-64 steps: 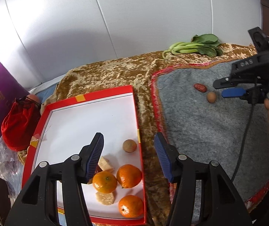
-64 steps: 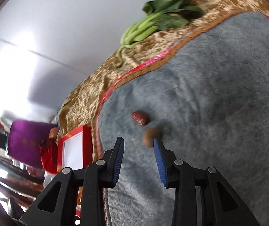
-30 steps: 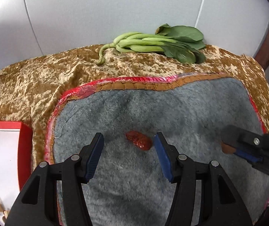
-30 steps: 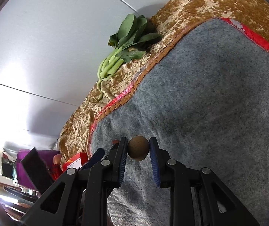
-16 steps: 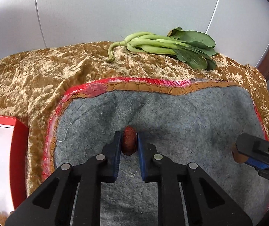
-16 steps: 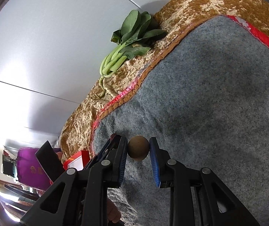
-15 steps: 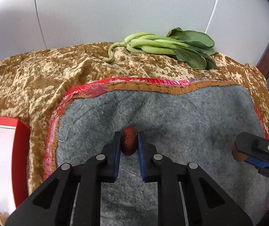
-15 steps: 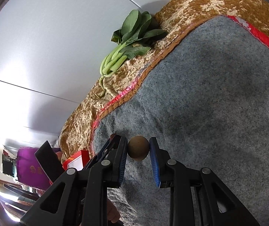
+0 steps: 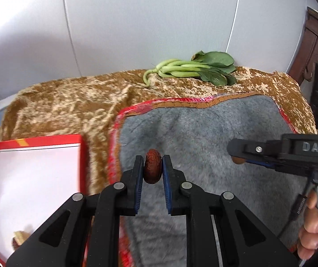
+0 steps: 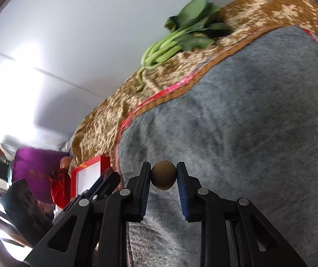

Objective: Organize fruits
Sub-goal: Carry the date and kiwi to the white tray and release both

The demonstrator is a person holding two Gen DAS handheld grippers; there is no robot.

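Note:
My left gripper (image 9: 152,169) is shut on a dark red date (image 9: 151,169) and holds it above the left part of the grey mat (image 9: 203,133). My right gripper (image 10: 163,177) is shut on a round brown longan (image 10: 163,175) above the same mat (image 10: 248,122). In the left wrist view the right gripper (image 9: 236,155) shows at the right, side-on, with the longan (image 9: 237,160) just peeking below its finger. The red-rimmed white tray (image 9: 34,166) lies to the left, off the mat, with a pale fruit piece (image 9: 19,237) at its near corner.
A bunch of green leafy vegetables (image 9: 192,70) lies at the back on the gold velvet cloth (image 9: 69,102). A white wall stands behind. Dark wooden furniture (image 9: 314,44) is at the right. A purple cushion (image 10: 34,169) and a red bag (image 10: 58,189) sit beyond the tray (image 10: 87,175).
Both grippers have lifted and shifted left with their fruits; the tray has come further into the left wrist view. The right gripper stands nearer the left one.

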